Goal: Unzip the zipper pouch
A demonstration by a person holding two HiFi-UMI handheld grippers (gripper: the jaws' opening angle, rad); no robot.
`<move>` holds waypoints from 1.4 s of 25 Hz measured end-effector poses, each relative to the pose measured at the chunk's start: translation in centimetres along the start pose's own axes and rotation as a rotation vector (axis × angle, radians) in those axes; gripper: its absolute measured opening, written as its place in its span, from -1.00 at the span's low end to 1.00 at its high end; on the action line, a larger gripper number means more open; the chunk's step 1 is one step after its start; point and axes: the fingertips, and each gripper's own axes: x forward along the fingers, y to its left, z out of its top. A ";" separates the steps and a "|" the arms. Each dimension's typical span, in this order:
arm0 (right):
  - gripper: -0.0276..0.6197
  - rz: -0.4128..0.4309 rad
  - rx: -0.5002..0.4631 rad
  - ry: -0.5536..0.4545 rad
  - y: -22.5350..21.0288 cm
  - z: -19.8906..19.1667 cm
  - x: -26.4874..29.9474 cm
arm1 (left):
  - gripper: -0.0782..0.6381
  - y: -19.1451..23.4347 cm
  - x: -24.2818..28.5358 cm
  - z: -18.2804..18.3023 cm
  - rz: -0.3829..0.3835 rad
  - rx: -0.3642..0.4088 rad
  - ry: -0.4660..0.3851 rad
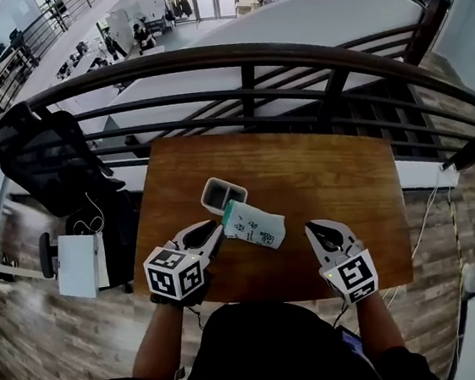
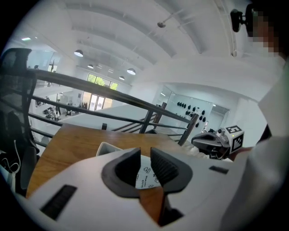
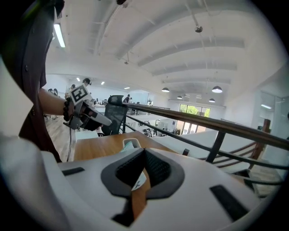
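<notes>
The zipper pouch (image 1: 255, 225), white with small prints and a teal end, lies on the wooden table (image 1: 338, 173). My left gripper (image 1: 217, 227) is at its teal left end. In the left gripper view the jaws (image 2: 142, 156) stand a narrow gap apart with the pouch (image 2: 145, 175) showing in that gap; I see no pad pressing on it. My right gripper (image 1: 312, 227) rests to the right of the pouch, apart from it. Its jaws (image 3: 144, 156) meet at the tips with nothing held; a bit of the pouch (image 3: 139, 181) shows below them.
A small white tray (image 1: 222, 192) stands just behind the pouch's teal end. A black metal railing (image 1: 248, 56) runs along the table's far edge. A black office chair (image 1: 46, 155) and a white box (image 1: 77, 264) are left of the table.
</notes>
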 end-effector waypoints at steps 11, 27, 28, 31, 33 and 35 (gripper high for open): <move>-0.93 -0.061 0.271 -0.202 -3.6 2.3 -2.8 | -0.72 -0.5 -3.2 5.9 0.035 0.087 -0.352; -0.94 -0.036 0.315 -0.224 -3.3 2.1 -3.2 | -0.73 -1.2 -4.8 5.6 -0.010 0.031 -0.416; -0.94 -0.032 0.316 -0.223 -3.2 2.1 -3.2 | -0.73 -1.1 -4.8 5.5 -0.012 0.024 -0.416; -0.94 -0.025 0.321 -0.221 -3.1 2.1 -3.1 | -0.73 -1.0 -4.8 5.4 -0.015 0.022 -0.415; -0.94 -0.024 0.321 -0.218 -3.2 2.0 -2.9 | -0.73 -0.9 -4.7 5.5 -0.017 0.022 -0.416; -0.94 -0.023 0.320 -0.217 -3.1 1.9 -2.7 | -0.73 -0.7 -4.6 5.5 -0.017 0.022 -0.414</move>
